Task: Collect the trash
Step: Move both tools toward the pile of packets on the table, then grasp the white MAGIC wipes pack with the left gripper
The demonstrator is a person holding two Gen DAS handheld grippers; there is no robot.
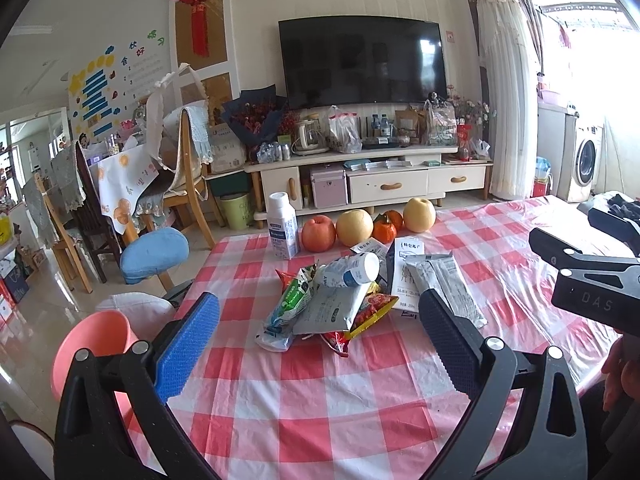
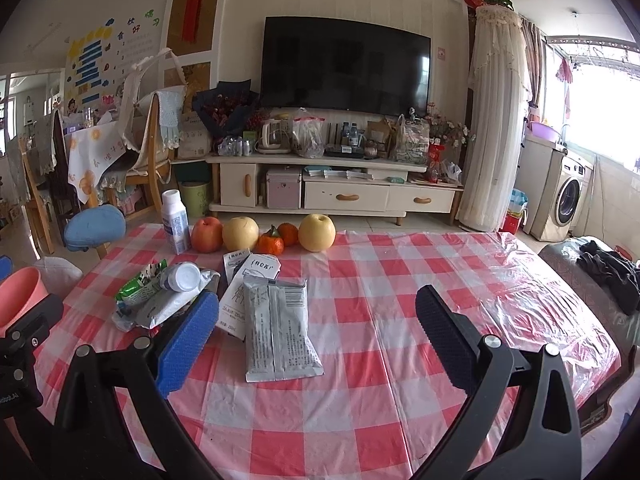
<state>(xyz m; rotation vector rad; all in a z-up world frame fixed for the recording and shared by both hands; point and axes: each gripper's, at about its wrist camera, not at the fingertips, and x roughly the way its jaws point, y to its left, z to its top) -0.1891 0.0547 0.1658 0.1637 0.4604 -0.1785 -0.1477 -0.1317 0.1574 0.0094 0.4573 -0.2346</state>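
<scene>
1. Left wrist view: we see the left claw (image 1: 318,334) spread wide at the bottom of the frame, holding nothing, low over the checked bench (image 1: 320,408).
2. The trash pile (image 1: 320,304) sits mid-frame between and just beyond the fingers: wrappers, a tipped white bottle (image 1: 352,271), a flattened milk carton (image 1: 406,276), a grey pouch (image 1: 450,288).
3. A row of fruit (image 1: 360,226) and an upright bottle (image 1: 283,226) stand behind the pile; a pink bin (image 1: 94,344) is at lower left, off the bench edge.
4. The right claw's body (image 1: 588,280) shows at right edge; we cannot tell its opening here.
5. Right wrist view: we see the right claw (image 2: 316,328) wide too, empty.
6. The grey pouch (image 2: 280,332) lies flat mid-frame between its fingers, overlapping the carton (image 2: 244,280); the rest of the pile (image 2: 160,296) is at left, partly behind the blue finger (image 2: 186,344).
</scene>
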